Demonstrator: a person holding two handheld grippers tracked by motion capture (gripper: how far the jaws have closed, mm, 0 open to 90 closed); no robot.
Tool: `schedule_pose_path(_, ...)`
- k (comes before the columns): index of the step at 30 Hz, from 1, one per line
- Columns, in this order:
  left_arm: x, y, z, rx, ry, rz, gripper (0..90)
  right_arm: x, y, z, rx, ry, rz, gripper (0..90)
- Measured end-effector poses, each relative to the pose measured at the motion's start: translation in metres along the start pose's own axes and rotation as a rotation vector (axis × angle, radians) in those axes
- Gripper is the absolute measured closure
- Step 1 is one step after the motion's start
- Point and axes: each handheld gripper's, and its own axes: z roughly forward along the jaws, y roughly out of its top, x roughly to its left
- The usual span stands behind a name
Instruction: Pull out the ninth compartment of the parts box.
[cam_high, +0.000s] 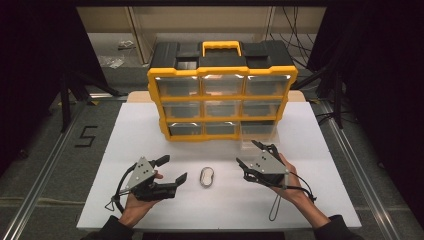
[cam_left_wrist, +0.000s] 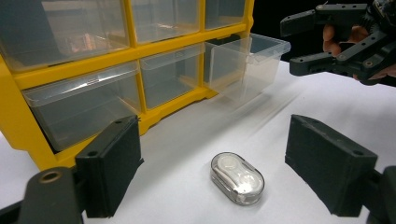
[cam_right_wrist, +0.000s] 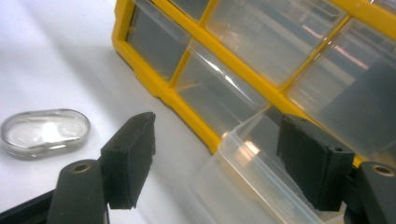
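Note:
A yellow and black drawer cabinet (cam_high: 222, 95) with clear drawers stands at the back of the white table (cam_high: 150, 120). Its bottom right drawer (cam_high: 257, 134) is pulled out; in the left gripper view that drawer (cam_left_wrist: 247, 60) looks empty. A small clear oval case (cam_high: 206, 176) lies between my grippers, also seen as the case (cam_left_wrist: 236, 177) and the case (cam_right_wrist: 44, 133). My left gripper (cam_high: 172, 169) is open, its jaws wide on either side of the case, a little short of it. My right gripper (cam_high: 250, 153) is open in front of the pulled-out drawer (cam_right_wrist: 252, 172).
The cabinet (cam_left_wrist: 65, 60) has three rows of shut clear drawers above the open one. The right gripper (cam_left_wrist: 299, 44) appears far off in the left gripper view. Dark floor, metal rails and black stands surround the table.

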Motion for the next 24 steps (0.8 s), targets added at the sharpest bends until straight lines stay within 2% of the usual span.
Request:
schedule_pose_path(14,0.0005,0.0000,0.0002,0.000,-0.001,0.000,17.4,-0.0007,0.0052,0.0024,-0.007,0.117,0.156,28.3)
schedule_pose_path(16,0.0005,0.0000,0.0002,0.000,-0.001,-0.002,17.4,-0.0008,0.0054,0.0026,-0.007,0.123,0.163,28.1)
schedule_pose_path(17,0.0006,0.0000,0.0002,0.000,-0.001,0.000,17.4,-0.0009,0.0058,0.0038,-0.002,0.146,0.186,27.2)
schedule_pose_path(24,0.0006,0.0000,0.0003,0.000,0.000,-0.001,17.4,0.0003,0.0073,0.0072,0.017,0.211,0.250,25.3)
